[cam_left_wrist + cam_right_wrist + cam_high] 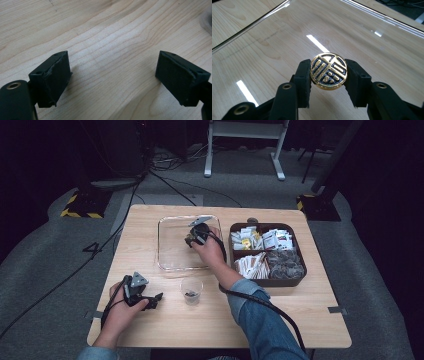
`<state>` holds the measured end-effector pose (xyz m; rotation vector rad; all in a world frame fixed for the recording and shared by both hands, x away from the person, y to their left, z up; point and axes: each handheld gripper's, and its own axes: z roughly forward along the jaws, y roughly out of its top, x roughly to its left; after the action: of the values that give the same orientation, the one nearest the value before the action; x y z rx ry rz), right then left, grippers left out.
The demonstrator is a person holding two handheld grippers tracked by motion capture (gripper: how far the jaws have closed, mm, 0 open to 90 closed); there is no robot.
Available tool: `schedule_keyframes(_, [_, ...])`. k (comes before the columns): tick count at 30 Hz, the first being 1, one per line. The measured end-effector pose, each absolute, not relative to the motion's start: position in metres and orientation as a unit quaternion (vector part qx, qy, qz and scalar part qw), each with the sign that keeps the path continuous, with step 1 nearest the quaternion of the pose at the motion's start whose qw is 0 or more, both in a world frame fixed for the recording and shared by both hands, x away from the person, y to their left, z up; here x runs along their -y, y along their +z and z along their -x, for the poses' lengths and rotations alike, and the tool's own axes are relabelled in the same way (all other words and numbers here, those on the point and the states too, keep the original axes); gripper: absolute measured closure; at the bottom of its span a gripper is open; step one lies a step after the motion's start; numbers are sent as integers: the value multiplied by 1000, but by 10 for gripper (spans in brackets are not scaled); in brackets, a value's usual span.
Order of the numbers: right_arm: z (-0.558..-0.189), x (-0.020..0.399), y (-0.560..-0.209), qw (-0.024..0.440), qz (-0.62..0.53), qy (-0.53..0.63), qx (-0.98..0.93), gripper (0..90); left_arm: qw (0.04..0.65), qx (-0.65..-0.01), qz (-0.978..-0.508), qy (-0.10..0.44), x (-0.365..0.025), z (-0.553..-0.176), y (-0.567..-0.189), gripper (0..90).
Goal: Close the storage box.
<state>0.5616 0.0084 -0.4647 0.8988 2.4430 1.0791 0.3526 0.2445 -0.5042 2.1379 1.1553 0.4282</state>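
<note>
Gripping a gold-and-black disc [329,71] between its jaws, the right claw [328,80] hovers over the glass tray [372,45].

The right gripper [328,82] clamps a gold-and-black disc [329,70] above a clear tray [372,45].

Left gripper [156,297] low at the near left, jaws spread wide, nothing between them, gripped by the left hand [121,312]. Right gripper [327,82] reached forward and angled down (blue sleeve on that forearm), jaws pressed against both sides of a small round piece, right hand [211,253] wrapped around its body.
</note>
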Motion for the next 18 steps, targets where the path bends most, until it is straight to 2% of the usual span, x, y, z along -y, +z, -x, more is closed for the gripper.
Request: schedule_keyframes(18, [-549, 24, -402, 166, -300, 403, -849, 586, 331, -442, -817, 164, -244, -353, -504, 128])
